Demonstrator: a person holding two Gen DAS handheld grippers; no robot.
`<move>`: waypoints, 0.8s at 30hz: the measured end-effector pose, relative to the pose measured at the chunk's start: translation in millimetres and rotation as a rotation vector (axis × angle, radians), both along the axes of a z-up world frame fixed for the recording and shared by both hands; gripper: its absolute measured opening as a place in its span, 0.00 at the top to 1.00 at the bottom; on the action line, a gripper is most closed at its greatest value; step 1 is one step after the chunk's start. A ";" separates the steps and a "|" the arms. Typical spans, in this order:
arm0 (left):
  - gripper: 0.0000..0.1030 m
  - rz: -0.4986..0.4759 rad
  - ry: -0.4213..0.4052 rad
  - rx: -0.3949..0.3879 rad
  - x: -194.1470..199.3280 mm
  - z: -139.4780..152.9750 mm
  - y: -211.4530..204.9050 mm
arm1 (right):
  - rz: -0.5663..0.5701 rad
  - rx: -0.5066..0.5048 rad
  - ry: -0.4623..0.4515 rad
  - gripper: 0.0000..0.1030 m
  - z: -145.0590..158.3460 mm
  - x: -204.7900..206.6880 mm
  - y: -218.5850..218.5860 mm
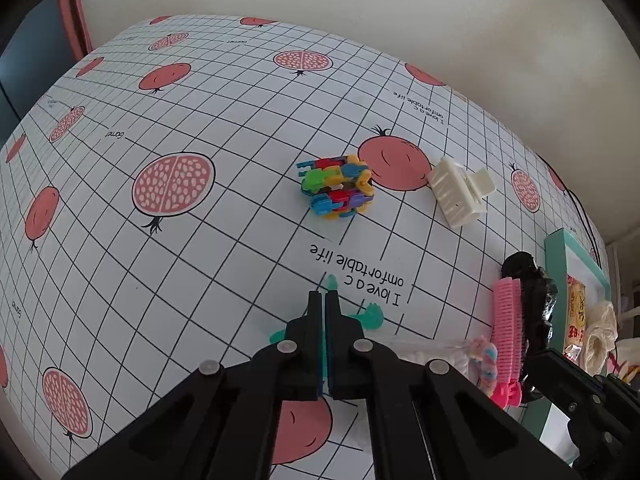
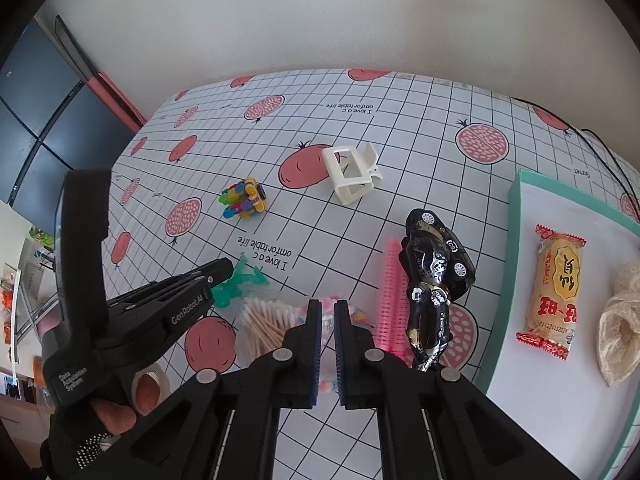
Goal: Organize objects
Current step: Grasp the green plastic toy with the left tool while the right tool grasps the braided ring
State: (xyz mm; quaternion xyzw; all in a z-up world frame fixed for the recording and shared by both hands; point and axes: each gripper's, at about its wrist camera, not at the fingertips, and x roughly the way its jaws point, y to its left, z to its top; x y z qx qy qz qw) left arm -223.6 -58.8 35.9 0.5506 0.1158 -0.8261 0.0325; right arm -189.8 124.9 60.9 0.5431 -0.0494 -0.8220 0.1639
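Note:
My left gripper (image 1: pixel 325 300) is shut on a translucent teal toy figure (image 1: pixel 372 316) that rests low on the pomegranate-print tablecloth. The right wrist view shows that gripper (image 2: pixel 226 268) side-on, with the teal toy (image 2: pixel 240 284) at its tips. My right gripper (image 2: pixel 327 306) hovers with its jaws a narrow gap apart and holds nothing. A pastel twisted item (image 2: pixel 326 320) shows through the gap. A bag of cotton swabs (image 2: pixel 264 326) lies to its left. A pink comb (image 2: pixel 392 292) and a black figure with a toy car (image 2: pixel 434 272) lie to its right.
A multicoloured block toy (image 1: pixel 338 186) and a white claw clip (image 1: pixel 456 190) sit further out on the cloth. At the right stands a teal-rimmed box (image 2: pixel 516 240) holding a snack packet (image 2: pixel 554 292) and a crumpled bag (image 2: pixel 620 320). A gloved hand (image 2: pixel 120 416) holds the left gripper.

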 end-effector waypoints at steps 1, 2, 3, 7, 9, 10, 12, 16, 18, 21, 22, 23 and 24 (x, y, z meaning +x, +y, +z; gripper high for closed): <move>1.00 0.004 -0.001 0.002 0.3 0.5 -0.9 | 0.000 0.000 0.000 0.96 0.1 -0.2 0.7; 1.00 0.006 -0.002 0.008 0.2 1.6 -2.4 | 0.000 0.000 -0.002 0.96 -0.2 -0.4 1.3; 1.00 0.006 0.000 0.011 -0.4 2.7 -2.9 | -0.001 0.002 -0.004 0.96 -0.9 -0.5 1.6; 0.99 0.001 0.024 -0.003 -2.2 9.5 -4.5 | 0.013 -0.016 -0.026 0.96 -6.2 -0.9 -0.1; 0.99 0.001 0.018 -0.004 -2.7 8.7 -4.0 | 0.013 -0.011 -0.029 0.95 -8.8 -1.6 -0.9; 0.98 0.001 0.014 -0.006 -2.5 7.6 -3.6 | 0.009 -0.010 -0.031 0.95 -10.4 -2.1 -1.3; 0.93 0.001 0.005 -0.004 -2.6 4.8 -2.5 | 0.002 -0.013 -0.038 0.95 -12.9 -3.3 -1.2; 0.71 -0.006 0.007 0.001 -3.8 3.9 -2.7 | 0.004 -0.033 -0.043 0.74 -15.1 -4.7 -1.5; 0.66 -0.004 0.015 -0.003 -4.3 4.8 -2.4 | 0.004 -0.033 -0.039 0.66 -14.5 -4.8 -2.7; 0.66 -0.021 0.015 -0.012 -6.2 2.0 0.6 | 0.015 -0.031 -0.046 0.66 -16.8 -5.3 -7.5; 0.66 -0.025 0.011 -0.014 -6.8 0.2 2.0 | 0.019 -0.029 -0.052 0.66 -19.4 -5.4 -10.0; 0.66 -0.027 0.006 -0.016 -7.4 -1.8 3.1 | 0.021 -0.023 -0.056 0.66 -21.2 -5.7 -11.7; 0.66 -0.032 -0.001 -0.017 -8.1 -4.5 4.6 | 0.021 -0.017 -0.059 0.66 -23.1 -6.0 -13.0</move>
